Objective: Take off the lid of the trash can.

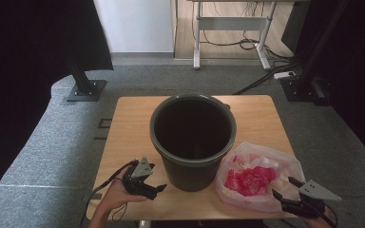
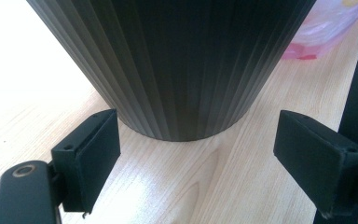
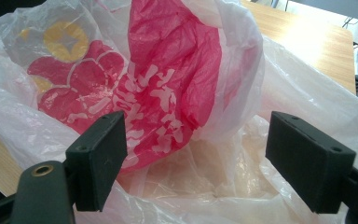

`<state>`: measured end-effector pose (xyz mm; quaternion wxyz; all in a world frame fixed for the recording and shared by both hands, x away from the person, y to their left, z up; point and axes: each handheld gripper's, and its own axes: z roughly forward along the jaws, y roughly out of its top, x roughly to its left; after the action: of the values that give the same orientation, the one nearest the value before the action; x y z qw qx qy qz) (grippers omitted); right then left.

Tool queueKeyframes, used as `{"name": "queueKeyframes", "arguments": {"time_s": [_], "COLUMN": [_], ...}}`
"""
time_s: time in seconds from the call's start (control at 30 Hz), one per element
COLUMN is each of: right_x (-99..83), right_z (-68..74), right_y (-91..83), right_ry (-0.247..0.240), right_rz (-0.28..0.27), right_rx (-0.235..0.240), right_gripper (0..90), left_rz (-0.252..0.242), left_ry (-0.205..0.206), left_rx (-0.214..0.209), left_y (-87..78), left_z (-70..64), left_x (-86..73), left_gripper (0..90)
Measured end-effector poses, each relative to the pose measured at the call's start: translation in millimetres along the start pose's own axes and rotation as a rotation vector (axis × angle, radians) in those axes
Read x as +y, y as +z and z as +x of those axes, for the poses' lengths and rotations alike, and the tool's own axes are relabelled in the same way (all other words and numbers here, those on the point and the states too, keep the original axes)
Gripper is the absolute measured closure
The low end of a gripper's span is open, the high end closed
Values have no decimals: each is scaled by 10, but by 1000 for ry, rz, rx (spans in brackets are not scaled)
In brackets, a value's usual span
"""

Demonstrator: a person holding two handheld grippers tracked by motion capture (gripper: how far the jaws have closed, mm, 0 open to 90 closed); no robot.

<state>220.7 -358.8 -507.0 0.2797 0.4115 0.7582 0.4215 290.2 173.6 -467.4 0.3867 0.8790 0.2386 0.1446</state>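
A dark ribbed bucket (image 1: 193, 137) stands upright in the middle of the wooden table (image 1: 128, 123); its inside looks dark. To its right lies a crumpled clear plastic bag with red and yellow print (image 1: 256, 178). My left gripper (image 1: 154, 189) is open at the bucket's lower left, and in the left gripper view the bucket's base (image 2: 177, 70) sits just beyond the two spread jaws (image 2: 198, 158). My right gripper (image 1: 285, 189) is open at the bag's near right edge. In the right gripper view the bag (image 3: 168, 93) bulges between the spread jaws (image 3: 196, 158), which hold none of it.
The table's front edge (image 1: 190, 216) runs just under both hands. Grey carpet (image 1: 43, 156) surrounds the table. Black stand bases (image 1: 85, 89) sit at the far left and far right, with cables (image 1: 261, 78) on the floor and a white desk frame (image 1: 228, 28) behind.
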Motion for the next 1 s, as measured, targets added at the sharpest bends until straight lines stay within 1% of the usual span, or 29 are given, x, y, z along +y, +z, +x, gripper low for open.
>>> {"name": "queueKeyframes", "arguments": {"time_s": [0.13, 0.23, 0.3, 0.37, 0.47, 0.77, 1.0], "right_x": [6, 1, -2, 3, 11, 11, 17], "right_z": [6, 4, 3, 6, 10, 19, 33], "right_y": [-4, -9, -14, -20, -26, -26, -22], "right_ry": [-5, -4, -6, -6, -7, -10, -16], "right_rz": [-2, -2, -2, -3, -7, -8, -5], "right_rx": [0, -3, -3, -3, -1, -1, 0], "right_gripper": [202, 202, 202, 203, 202, 202, 202], "left_rz": [-9, -17, -32, -36, -58, -100, -122], "left_ry": [20, 28, 21, 22, 12, 17, 19], "left_rx": [24, 42, 41, 45, 38, 57, 64], "left_y": [-43, -78, -112, -149, -214, -386, -453], "left_z": [6, 13, 25, 37, 53, 75, 102], "left_x": [24, 47, 58, 68, 84, 158, 205], "left_gripper": [147, 149, 152, 162, 164, 169, 174]}}
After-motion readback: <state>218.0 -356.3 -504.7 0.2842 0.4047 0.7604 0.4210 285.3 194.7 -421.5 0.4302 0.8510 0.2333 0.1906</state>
